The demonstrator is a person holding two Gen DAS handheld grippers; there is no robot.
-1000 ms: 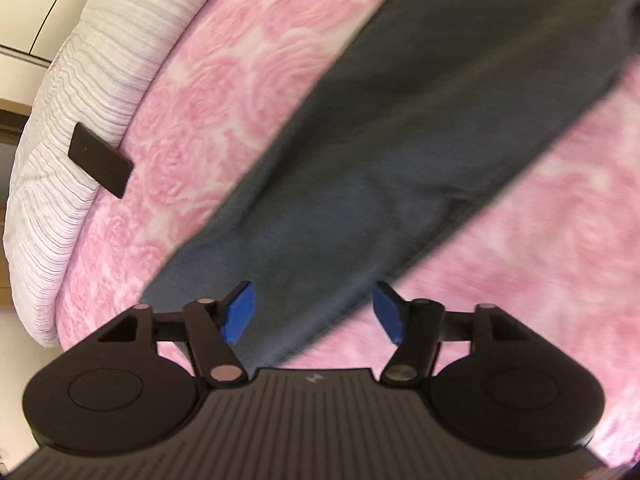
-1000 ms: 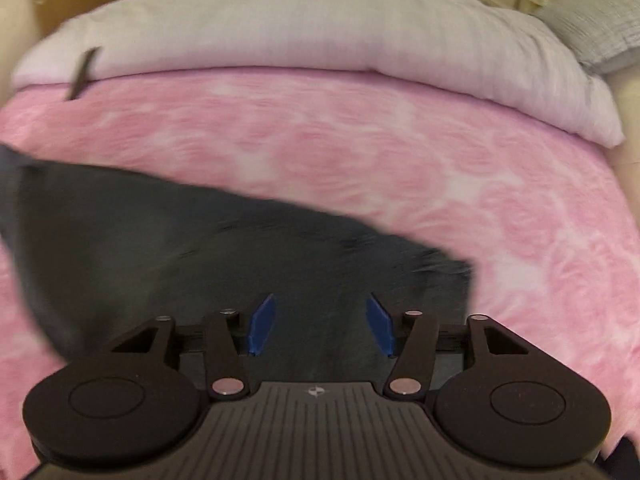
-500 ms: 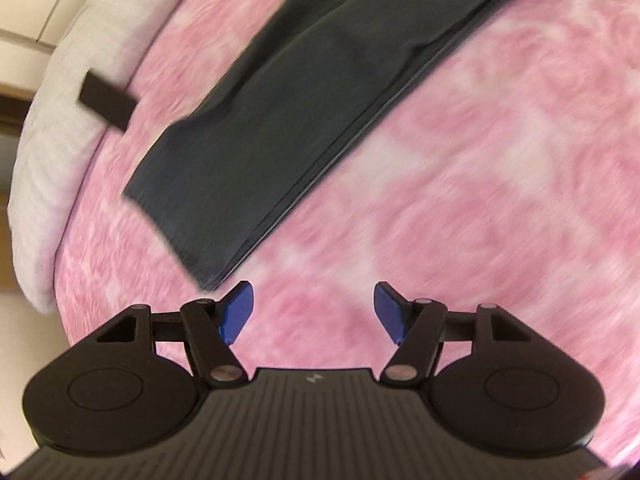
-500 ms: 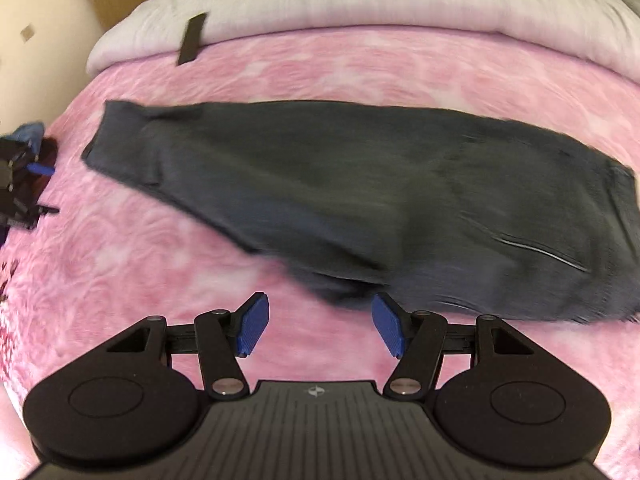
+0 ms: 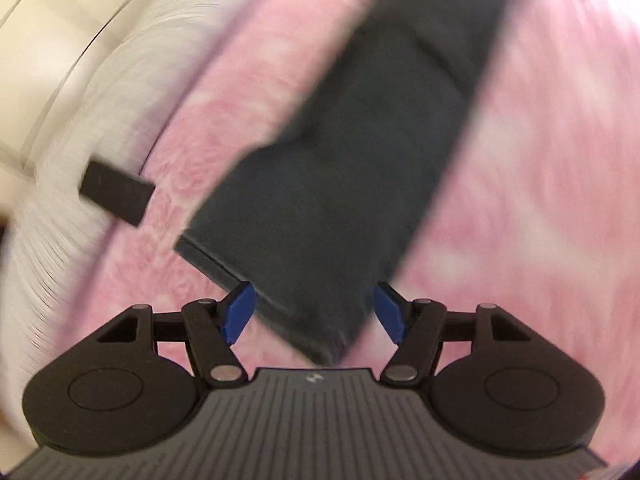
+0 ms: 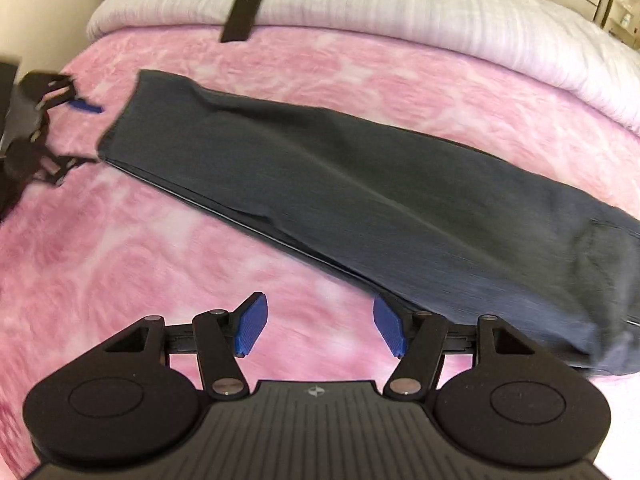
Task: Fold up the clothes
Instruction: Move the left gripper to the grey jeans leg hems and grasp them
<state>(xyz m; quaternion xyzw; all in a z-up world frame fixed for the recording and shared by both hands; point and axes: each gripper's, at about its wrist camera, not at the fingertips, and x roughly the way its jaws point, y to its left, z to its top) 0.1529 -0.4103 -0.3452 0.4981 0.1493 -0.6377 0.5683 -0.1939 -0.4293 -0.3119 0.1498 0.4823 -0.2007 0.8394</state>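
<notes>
Dark grey trousers (image 6: 360,200), folded lengthwise, lie flat and slantwise across a pink rose-pattern blanket (image 6: 120,260). In the left wrist view their hem end (image 5: 320,280) reaches in between the blue fingers of my left gripper (image 5: 314,312), which is open and hovers above it without pressing. That same gripper (image 6: 86,134) shows at the hem end in the right wrist view. My right gripper (image 6: 320,328) hangs over bare blanket beside the trousers' long near edge. Its jaws are opening, with nothing between them.
A flat black rectangular object (image 6: 244,14) rests where the blanket meets a white ribbed duvet (image 6: 400,8) at the far side; it also shows as a black rectangle (image 5: 116,194) left of the hem. Cream cupboards stand behind. The trousers' waist end (image 6: 600,280) lies at the right.
The left gripper has swung back so the hem end now lies between its fingers. The right gripper has pulled away from over the trousers to the blanket beside them, its jaws a little wider.
</notes>
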